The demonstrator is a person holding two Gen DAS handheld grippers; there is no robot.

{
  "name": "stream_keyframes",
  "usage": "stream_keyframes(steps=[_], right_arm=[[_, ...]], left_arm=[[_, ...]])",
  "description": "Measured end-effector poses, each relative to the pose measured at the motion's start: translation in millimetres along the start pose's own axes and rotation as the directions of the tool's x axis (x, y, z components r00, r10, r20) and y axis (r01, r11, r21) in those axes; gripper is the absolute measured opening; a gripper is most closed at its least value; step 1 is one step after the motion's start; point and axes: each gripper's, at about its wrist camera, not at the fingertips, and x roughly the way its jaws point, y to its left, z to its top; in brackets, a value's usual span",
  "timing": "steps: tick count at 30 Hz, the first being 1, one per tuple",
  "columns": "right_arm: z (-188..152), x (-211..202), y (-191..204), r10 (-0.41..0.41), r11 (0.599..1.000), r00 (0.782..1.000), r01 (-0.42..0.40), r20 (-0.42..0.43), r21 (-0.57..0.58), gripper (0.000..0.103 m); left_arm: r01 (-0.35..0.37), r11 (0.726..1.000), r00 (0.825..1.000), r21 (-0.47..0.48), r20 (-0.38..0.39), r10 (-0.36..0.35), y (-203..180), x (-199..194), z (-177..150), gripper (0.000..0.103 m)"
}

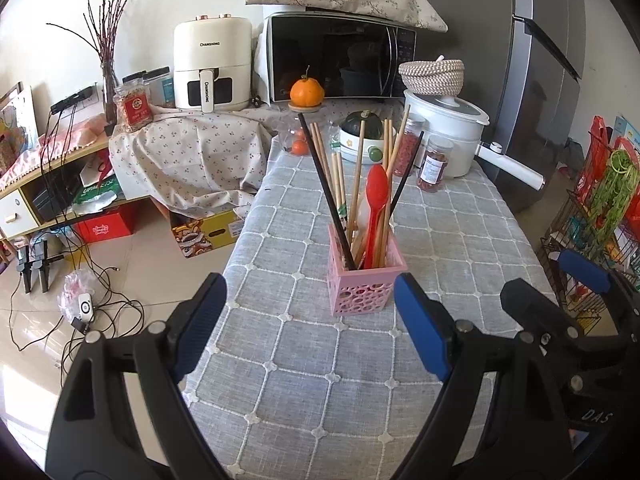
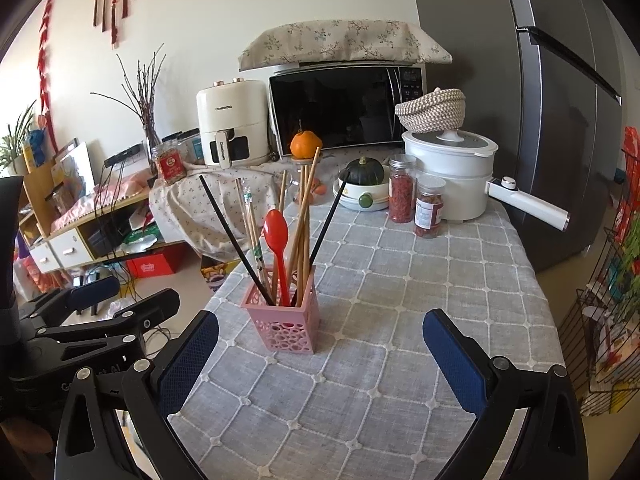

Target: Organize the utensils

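A pink perforated utensil holder (image 1: 366, 286) (image 2: 286, 322) stands upright on the grey checked tablecloth (image 1: 304, 376) (image 2: 380, 360). It holds a red plastic spoon (image 1: 376, 194) (image 2: 277, 234), several wooden chopsticks (image 1: 357, 176) (image 2: 306, 204) and black chopsticks (image 1: 324, 184) (image 2: 236, 240). My left gripper (image 1: 308, 292) (image 2: 146, 290) is open just short of the holder, with nothing between its blue pads. My right gripper (image 2: 320, 322) (image 1: 540, 276) is open too, beside the left one and a little short of the holder, also holding nothing.
At the table's far end stand a white pot with a handle (image 2: 452, 172), two spice jars (image 2: 430, 208), a squash in a bowl (image 2: 364, 176), an orange (image 2: 306, 144) and a microwave (image 2: 340, 108). A fridge (image 2: 560, 120) and a wire rack (image 2: 600, 320) flank the right; floor clutter lies left.
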Motion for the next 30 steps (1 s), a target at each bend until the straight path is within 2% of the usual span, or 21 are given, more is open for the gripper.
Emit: stream_keyframes(steps=[30], right_arm=[[-0.2, 0.5, -0.9, 0.002, 1.000, 1.000, -0.002, -0.010, 0.012, 0.103]], left_arm=[[-0.005, 1.000, 1.000, 0.030, 0.006, 0.005, -6.5, -1.8, 0.6, 0.086]])
